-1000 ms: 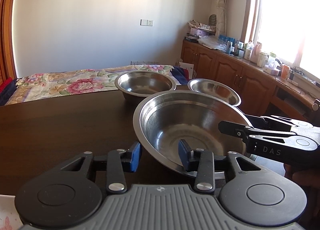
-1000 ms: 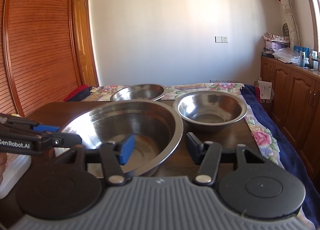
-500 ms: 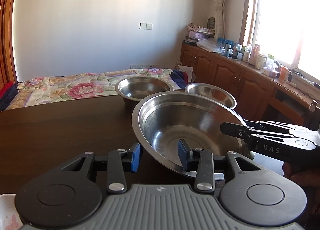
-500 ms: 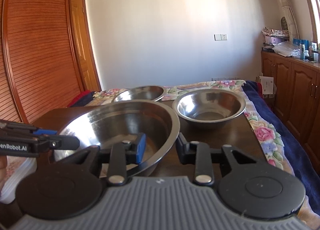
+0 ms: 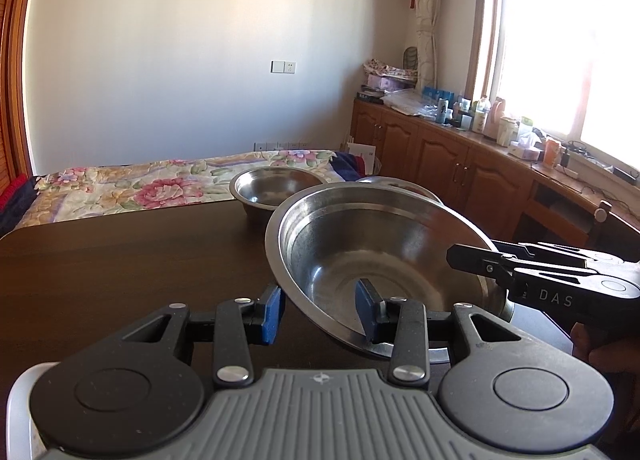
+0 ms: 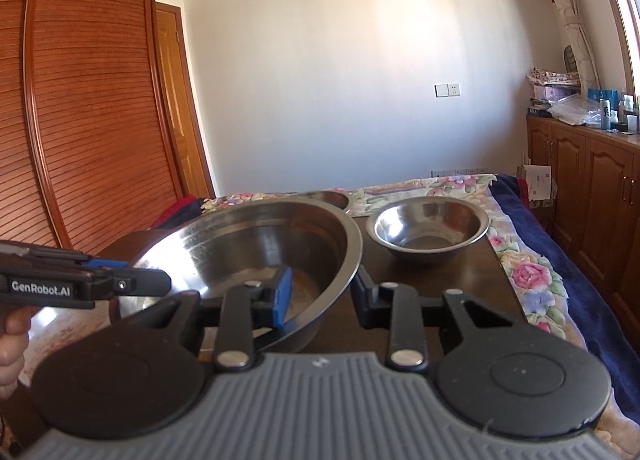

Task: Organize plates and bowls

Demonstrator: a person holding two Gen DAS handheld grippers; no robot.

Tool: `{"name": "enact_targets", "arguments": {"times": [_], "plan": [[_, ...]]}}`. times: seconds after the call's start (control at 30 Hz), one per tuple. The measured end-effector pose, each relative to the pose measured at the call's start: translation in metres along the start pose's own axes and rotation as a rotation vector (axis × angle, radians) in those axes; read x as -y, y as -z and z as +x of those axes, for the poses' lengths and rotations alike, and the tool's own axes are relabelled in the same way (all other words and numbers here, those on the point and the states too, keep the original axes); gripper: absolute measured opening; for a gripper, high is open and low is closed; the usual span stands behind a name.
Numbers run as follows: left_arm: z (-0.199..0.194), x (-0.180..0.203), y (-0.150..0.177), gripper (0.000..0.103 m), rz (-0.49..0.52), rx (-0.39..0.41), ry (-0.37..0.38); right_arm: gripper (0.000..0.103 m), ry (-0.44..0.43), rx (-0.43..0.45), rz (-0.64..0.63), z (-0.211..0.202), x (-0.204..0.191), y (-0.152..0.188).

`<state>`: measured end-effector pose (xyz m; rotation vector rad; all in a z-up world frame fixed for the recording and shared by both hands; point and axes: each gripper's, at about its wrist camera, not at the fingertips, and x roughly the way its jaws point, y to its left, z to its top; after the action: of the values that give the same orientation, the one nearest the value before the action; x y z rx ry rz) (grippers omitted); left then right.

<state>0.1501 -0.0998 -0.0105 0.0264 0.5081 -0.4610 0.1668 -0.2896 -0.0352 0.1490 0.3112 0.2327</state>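
The large steel bowl is held tilted above the dark surface. The left gripper fingers straddle its near-left rim, grasping it: one pad outside, one inside. The right gripper fingers grasp the opposite rim likewise. Two smaller bowls stand beyond.

I have my left gripper angled slightly downward, its 2 blue-padded fingers straddling the near rim of the large round stainless-steel bowl, 1 pad outside and 1 inside. My right gripper sits nearly level on the opposite rim, jaws clamped across the wall. A hand shows behind the left gripper's black handle in the right wrist view.
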Motion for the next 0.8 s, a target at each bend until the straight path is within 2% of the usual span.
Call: {"name": "enact_targets", "arguments": {"times": [0.8], "plan": [[-0.048, 0.007, 0.035, 0.041, 0.006, -0.004, 0.019, 0.035, 0.007, -0.016, 0.025, -0.04, -0.024, 0.027]]}}
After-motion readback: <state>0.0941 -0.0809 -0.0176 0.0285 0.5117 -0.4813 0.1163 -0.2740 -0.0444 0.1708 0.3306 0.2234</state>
